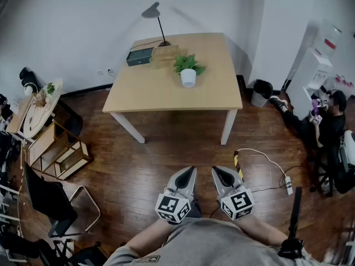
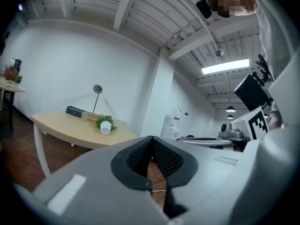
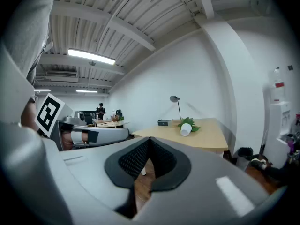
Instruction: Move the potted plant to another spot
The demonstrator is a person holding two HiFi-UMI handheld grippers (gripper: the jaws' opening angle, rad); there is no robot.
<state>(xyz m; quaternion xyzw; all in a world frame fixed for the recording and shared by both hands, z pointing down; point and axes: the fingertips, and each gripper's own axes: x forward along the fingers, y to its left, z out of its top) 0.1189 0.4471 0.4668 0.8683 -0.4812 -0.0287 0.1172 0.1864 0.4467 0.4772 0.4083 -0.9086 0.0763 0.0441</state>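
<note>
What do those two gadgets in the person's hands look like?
Both the left gripper and right gripper are pale grey, tapering shells lined with black ribbed pads. Each carries a white cube printed with black square markers. The person wears a grey top.

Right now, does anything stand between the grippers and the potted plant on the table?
Nothing visible does. Only bare floor and open tabletop lie between the shut, empty left gripper and right gripper and the potted plant. The lamp and dark box sit beyond it.
</note>
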